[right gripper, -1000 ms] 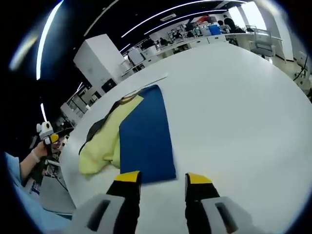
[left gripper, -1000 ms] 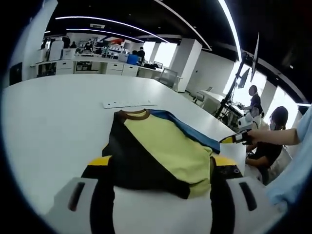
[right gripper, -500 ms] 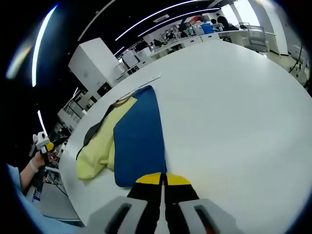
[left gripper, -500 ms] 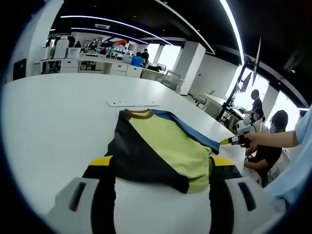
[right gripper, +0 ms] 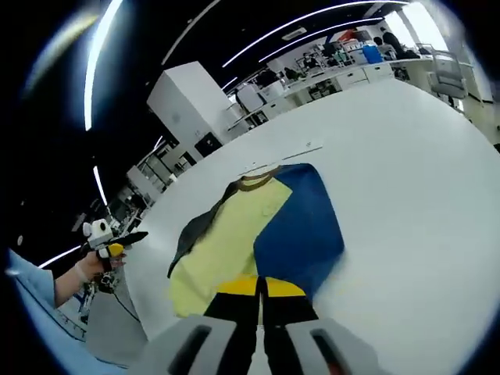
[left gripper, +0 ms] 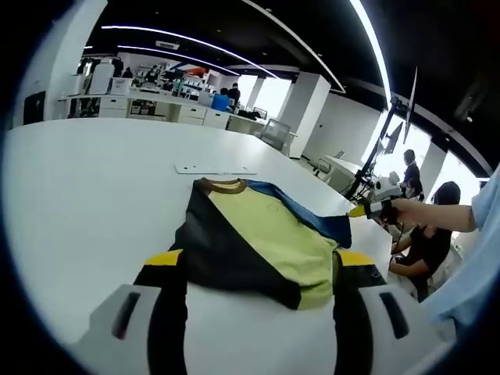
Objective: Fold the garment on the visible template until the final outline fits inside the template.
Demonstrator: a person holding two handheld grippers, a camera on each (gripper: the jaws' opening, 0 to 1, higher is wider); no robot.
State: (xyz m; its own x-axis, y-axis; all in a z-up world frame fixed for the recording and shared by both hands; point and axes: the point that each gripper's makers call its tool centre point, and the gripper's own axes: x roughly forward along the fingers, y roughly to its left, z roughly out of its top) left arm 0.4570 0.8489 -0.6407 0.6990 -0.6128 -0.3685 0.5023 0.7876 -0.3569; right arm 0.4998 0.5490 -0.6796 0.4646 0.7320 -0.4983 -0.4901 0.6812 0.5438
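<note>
Yellow-tipped right gripper (right gripper: 262, 286) had its jaws pressed together, clamped on the blue panel's (right gripper: 301, 230) near edge and lifting it off the white table (right gripper: 406, 180); same gripper seen in the left gripper view (left gripper: 358, 211) at the garment's far right edge, held by a hand (left gripper: 410, 212); left gripper (left gripper: 256, 258) had jaws wide apart, gripping nothing, just short of the garment; left gripper also visible in the right gripper view (right gripper: 117, 247), well clear of the cloth; folded shirt (left gripper: 254, 238) lay on the table, yellow-green front, black side, brown collar (left gripper: 222, 185); white strip (left gripper: 215, 169) lay just beyond the collar; seated person (left gripper: 428, 234) beyond the table edge.
</note>
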